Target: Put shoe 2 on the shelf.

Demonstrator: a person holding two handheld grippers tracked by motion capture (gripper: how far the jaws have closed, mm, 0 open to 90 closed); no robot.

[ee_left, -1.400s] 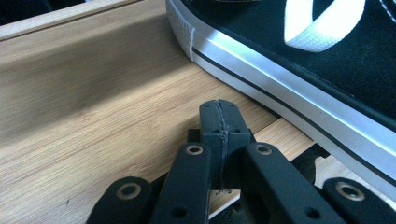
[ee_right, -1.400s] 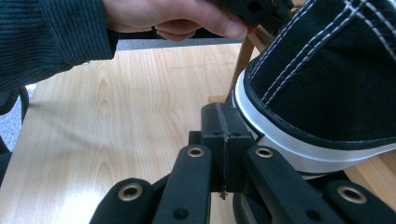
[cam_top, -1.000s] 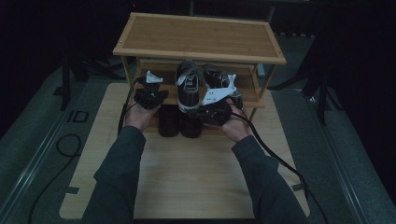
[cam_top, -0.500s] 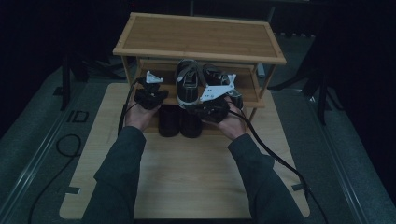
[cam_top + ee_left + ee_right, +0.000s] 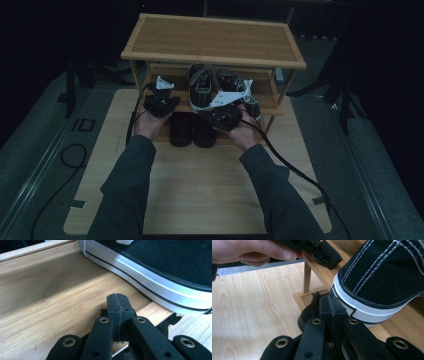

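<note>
– Starting with the tongs: are either of them holding anything?

– No. The left gripper [image 5: 117, 298] has its jaws pressed together on nothing, tips hovering over the bamboo middle shelf [image 5: 50, 290]. The right gripper [image 5: 329, 301] is closed the same way, empty.

– And the sneakers?

– A pair of black canvas sneakers [image 5: 217, 87] sits on that middle shelf of the shoe rack [image 5: 215, 42]. From the left gripper, one sneaker's white rubber sidewall [image 5: 160, 282] runs just to the right of the tips and on ahead of them, apart from the jaws. From the right gripper, a sneaker heel [image 5: 382, 277] stands just to the right of the tips; I cannot tell whether they touch it.

– How would one handle?

– Light, I'd judge. The canvas upper is soft and will fold under a pinch, while the rubber sole band is firm and looks smooth, so a grip across it might slide.

– Where would you take hold, then?

– At the heel collar or the opening's edge, one jaw inside, one outside. The stitched heel looks stiffer than the sides.

– Anything beyond?

– Below and ahead of the right gripper, a pair of dark shoes [image 5: 192, 131] stands under the shelf, well clear of the jaws.
</note>
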